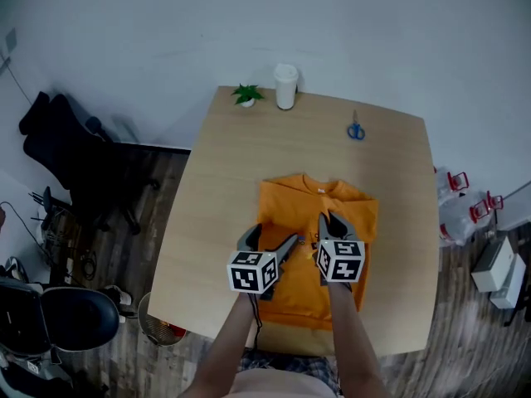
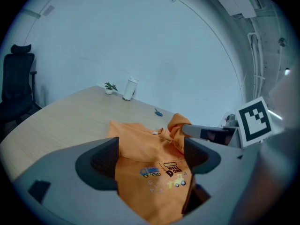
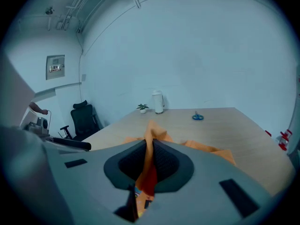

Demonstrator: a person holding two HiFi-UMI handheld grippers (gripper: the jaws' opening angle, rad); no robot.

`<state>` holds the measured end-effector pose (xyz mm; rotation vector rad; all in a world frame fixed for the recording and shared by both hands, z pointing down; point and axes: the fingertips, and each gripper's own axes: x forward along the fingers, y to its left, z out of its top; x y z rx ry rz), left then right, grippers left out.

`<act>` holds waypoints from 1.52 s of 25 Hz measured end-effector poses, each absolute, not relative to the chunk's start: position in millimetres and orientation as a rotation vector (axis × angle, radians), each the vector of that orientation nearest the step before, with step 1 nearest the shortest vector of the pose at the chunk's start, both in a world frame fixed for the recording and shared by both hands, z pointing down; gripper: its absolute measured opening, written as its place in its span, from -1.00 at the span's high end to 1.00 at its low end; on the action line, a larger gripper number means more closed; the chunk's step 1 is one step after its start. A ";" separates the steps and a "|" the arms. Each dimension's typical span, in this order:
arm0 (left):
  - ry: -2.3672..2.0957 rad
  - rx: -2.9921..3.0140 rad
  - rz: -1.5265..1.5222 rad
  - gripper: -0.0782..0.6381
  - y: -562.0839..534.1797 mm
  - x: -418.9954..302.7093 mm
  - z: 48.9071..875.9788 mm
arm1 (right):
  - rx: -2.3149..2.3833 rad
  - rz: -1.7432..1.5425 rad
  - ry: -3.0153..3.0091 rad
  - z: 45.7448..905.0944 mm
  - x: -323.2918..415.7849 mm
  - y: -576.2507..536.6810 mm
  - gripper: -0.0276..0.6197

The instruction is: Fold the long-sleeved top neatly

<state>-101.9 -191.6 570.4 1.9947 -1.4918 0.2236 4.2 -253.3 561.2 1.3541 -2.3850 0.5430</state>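
my right gripper (image 3: pixel 149 159) is clamping a raised fold of the orange top (image 1: pixel 290 210), jaws together on the cloth; my left gripper (image 2: pixel 150 159) is hovering with jaws wide apart over the printed front, gripping nothing; the top is lying on the near middle of the table (image 1: pixel 216 181), well apart from the scissors (image 1: pixel 356 131), cup (image 1: pixel 285 86) and plant (image 1: pixel 247 94) at the far edge

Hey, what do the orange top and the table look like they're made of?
The orange top looks like soft knit fabric, likely cotton, with a matte finish: it creases and bunches where the right gripper pinches it. The table looks like light wood or wood-look laminate: it is smooth with a faint grain.
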 end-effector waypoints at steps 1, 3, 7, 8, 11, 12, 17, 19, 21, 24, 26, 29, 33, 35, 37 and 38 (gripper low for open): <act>-1.496 1.990 0.223 -0.43 -191.1 -107.8 571.8 | 1.344 0.558 -2.388 564.2 -3.7 -253.8 0.80; -1.504 1.979 0.222 -0.43 -189.9 -118.7 575.1 | 1.327 0.592 -2.394 570.8 -18.4 -255.4 0.79; -1.512 1.956 0.223 -0.43 -186.0 -136.2 581.8 | 1.286 0.663 -2.383 590.2 -43.6 -259.1 0.79; -1.514 1.951 0.221 -0.43 -184.9 -139.6 583.1 | 1.276 0.677 -2.377 596.0 -48.9 -259.9 0.79; -1.515 1.937 0.215 -0.43 -181.4 -146.2 586.7 | 1.245 0.692 -2.344 615.3 -61.1 -262.3 0.78; -1.515 1.935 0.214 -0.43 -180.6 -147.8 587.6 | 1.239 0.700 -2.333 621.5 -64.0 -263.5 0.78; -1.513 1.924 0.207 -0.43 -177.7 -155.9 590.1 | 1.217 0.778 -2.309 642.7 -76.6 -268.8 0.75; -1.515 1.919 0.205 -0.43 -176.1 -158.4 591.6 | 1.199 0.791 -2.313 647.0 -82.3 -269.3 0.70; -1.517 1.913 0.205 -0.43 -174.8 -160.4 593.3 | 1.176 0.816 -2.327 649.4 -89.7 -268.9 0.61; -1.525 1.903 0.207 -0.43 -174.1 -164.8 594.7 | 1.122 0.841 -2.372 648.5 -106.5 -267.8 0.42; -1.530 1.899 0.208 -0.43 -173.8 -167.8 595.1 | 1.079 0.835 -2.411 644.4 -118.3 -265.9 0.28; -1.536 1.892 0.206 -0.43 -173.0 -170.7 595.4 | 1.067 0.790 -2.477 628.2 -123.9 -264.8 0.22; -1.542 1.884 0.197 -0.43 -173.3 -170.7 596.5 | 1.169 0.730 -2.521 603.4 -98.6 -265.7 0.24; -1.545 1.881 0.192 -0.43 -174.4 -170.7 597.0 | 1.239 0.735 -2.486 602.4 -77.5 -265.2 0.28; -1.544 1.882 0.192 -0.43 -175.6 -170.5 597.4 | 1.285 0.792 -2.429 611.4 -59.8 -263.6 0.29; -1.543 1.884 0.194 -0.43 -176.1 -170.4 597.4 | 1.287 0.833 -2.403 618.6 -54.9 -262.3 0.28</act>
